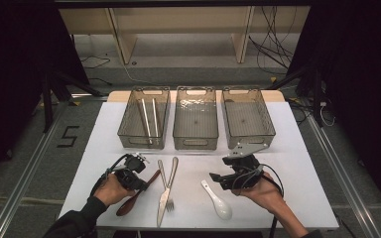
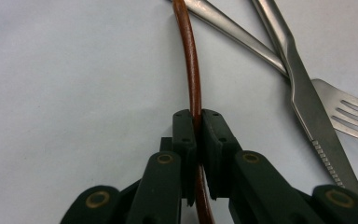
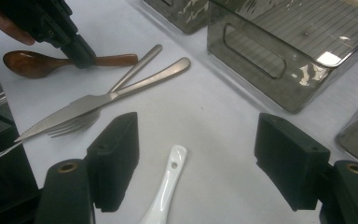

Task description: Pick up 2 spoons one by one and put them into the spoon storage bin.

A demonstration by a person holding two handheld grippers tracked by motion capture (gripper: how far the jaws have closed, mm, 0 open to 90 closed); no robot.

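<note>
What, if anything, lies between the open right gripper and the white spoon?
Nothing visible: the white spoon lies on bare table between the right gripper's open jaws, its handle pointing away, the knife and fork off to one side.

overhead light is brightening the white table (image 1: 297, 163) while the surrounding room is staying dark; glare is glinting off the right clear bin (image 3: 307, 51), soft shadows are pooling under the cutlery, and close jaws are blurring slightly

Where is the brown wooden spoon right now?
In the high view the brown wooden spoon lies at the table's near left, just left of the crossed knife and fork. The left gripper is pinching its handle.
</note>
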